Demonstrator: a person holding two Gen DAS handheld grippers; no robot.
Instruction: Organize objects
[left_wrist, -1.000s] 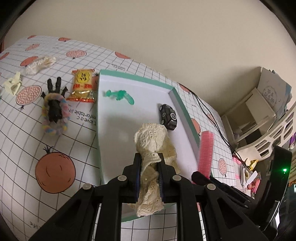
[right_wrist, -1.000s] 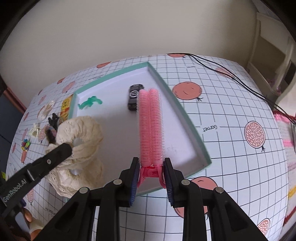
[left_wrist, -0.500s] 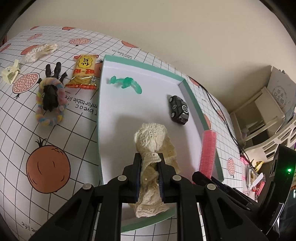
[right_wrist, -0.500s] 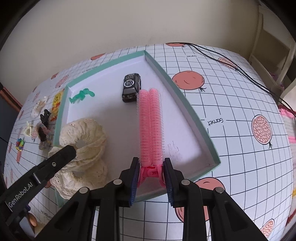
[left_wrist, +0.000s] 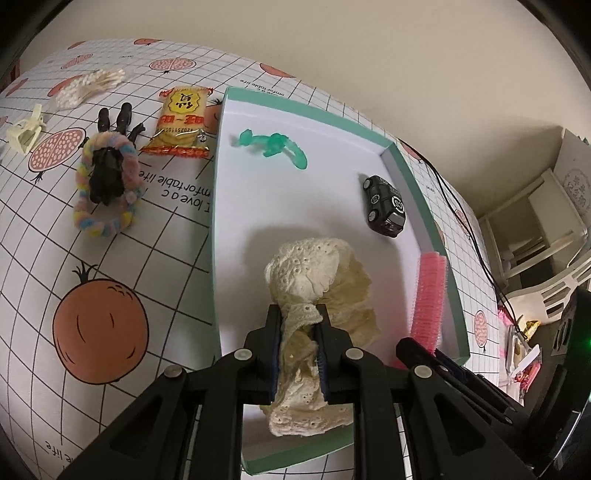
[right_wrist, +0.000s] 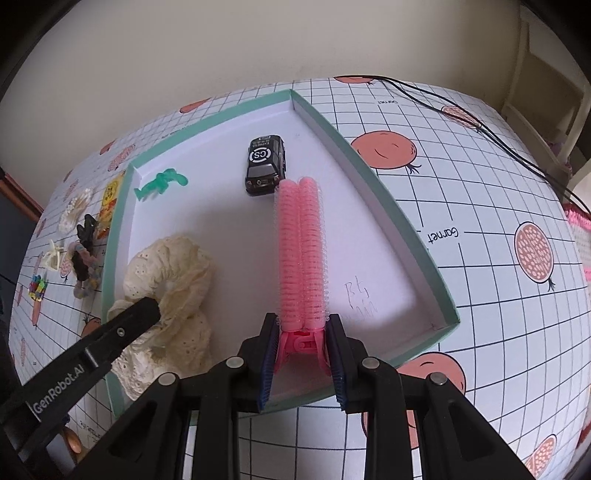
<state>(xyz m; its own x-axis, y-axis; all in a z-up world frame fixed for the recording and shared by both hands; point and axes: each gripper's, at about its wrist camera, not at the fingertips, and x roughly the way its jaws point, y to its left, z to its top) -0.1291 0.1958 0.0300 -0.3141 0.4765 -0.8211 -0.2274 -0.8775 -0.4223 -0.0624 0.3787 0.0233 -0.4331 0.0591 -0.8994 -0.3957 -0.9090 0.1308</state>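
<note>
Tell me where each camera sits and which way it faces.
Left wrist: on the left gripper, looking forward and down into the tray; its fingers pinch the scrunchie.
Right wrist: on the right gripper, facing the same tray; its fingers clamp the pink clip.
Shared: tray, toy car, green toy, and each other's gripper.

Right gripper (right_wrist: 301, 332) grips a pink hair roller clip (right_wrist: 301, 251) over a green-rimmed tray (right_wrist: 369, 166) holding a black toy car (right_wrist: 265, 164), beside a cream lace scrunchie (right_wrist: 171, 273).
</note>
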